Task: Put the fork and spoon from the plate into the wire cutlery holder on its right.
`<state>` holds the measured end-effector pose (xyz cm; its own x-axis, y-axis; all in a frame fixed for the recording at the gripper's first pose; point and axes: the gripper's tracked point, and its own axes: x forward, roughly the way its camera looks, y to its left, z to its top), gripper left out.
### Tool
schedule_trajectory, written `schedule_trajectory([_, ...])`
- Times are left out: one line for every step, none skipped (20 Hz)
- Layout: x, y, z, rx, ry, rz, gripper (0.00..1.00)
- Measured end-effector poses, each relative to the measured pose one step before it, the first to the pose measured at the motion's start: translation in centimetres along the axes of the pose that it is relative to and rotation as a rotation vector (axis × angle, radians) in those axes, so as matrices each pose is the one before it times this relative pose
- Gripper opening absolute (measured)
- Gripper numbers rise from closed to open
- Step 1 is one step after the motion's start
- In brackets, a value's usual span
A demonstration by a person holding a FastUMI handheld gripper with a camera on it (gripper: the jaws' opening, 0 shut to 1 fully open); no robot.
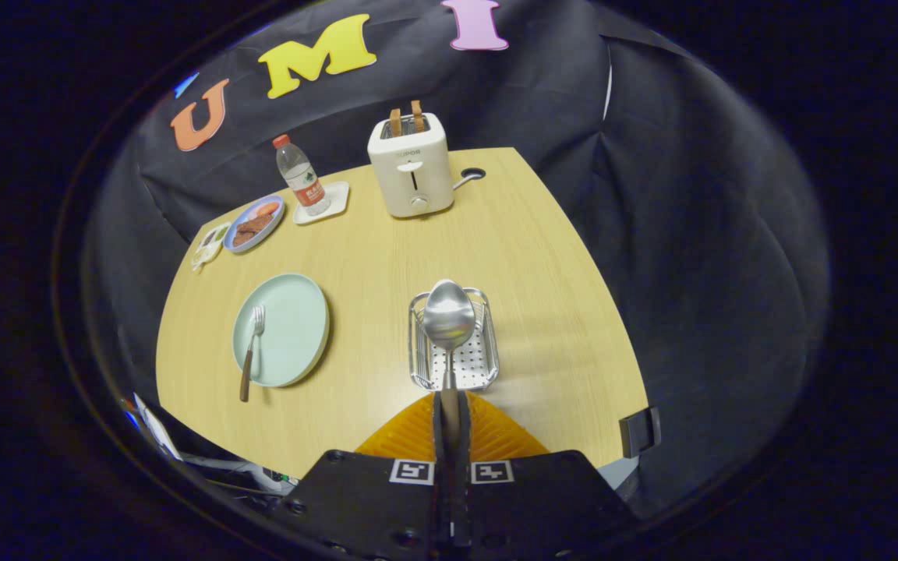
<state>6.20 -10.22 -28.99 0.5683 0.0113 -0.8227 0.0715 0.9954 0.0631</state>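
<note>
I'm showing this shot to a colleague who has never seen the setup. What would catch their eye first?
First the spoon, gripped by its handle in the shut tool, its shiny bowl raised over the wire cutlery holder just ahead. Next the pale green plate to the left of the holder, with the fork lying on it. At the far end of the wooden table stands a white toaster with two slices sticking up.
</note>
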Motion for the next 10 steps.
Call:
schedule_trajectory([0.09, -0.016, 0.102, 0.00026, 0.00121, 0.00227, 0.02])
schedule_trajectory([0.116, -0.007, 0.006, 0.0013, 0.00313, -0.00042, 0.02])
schedule_trajectory([0.108, 0.022, 0.11, 0.00035, 0.00307, 0.00166, 0.02])
schedule_trajectory([0.015, 0.039, -0.08, -0.00077, 0.00383, 0.00354, 0.02])
schedule_trajectory([0.077, -0.052, 0.019, -0.00118, 0.00359, -0.00197, 0.03])
schedule_trajectory([0.152, -0.054, -0.038, -0.00066, 0.00225, -0.0002, 0.05])
schedule_trajectory([0.134, -0.037, 0.057, 0.00082, 0.00333, -0.00131, 0.05])
schedule_trajectory([0.171, -0.07, 0.068, 0.00346, 0.00017, -0.00254, 0.05])
schedule_trajectory([0.118, -0.122, 0.243, 0.00319, -0.00356, -0.00477, 0.08])
schedule_trajectory([0.032, -0.089, 0.338, 0.00137, -0.01032, -0.00409, 0.08])
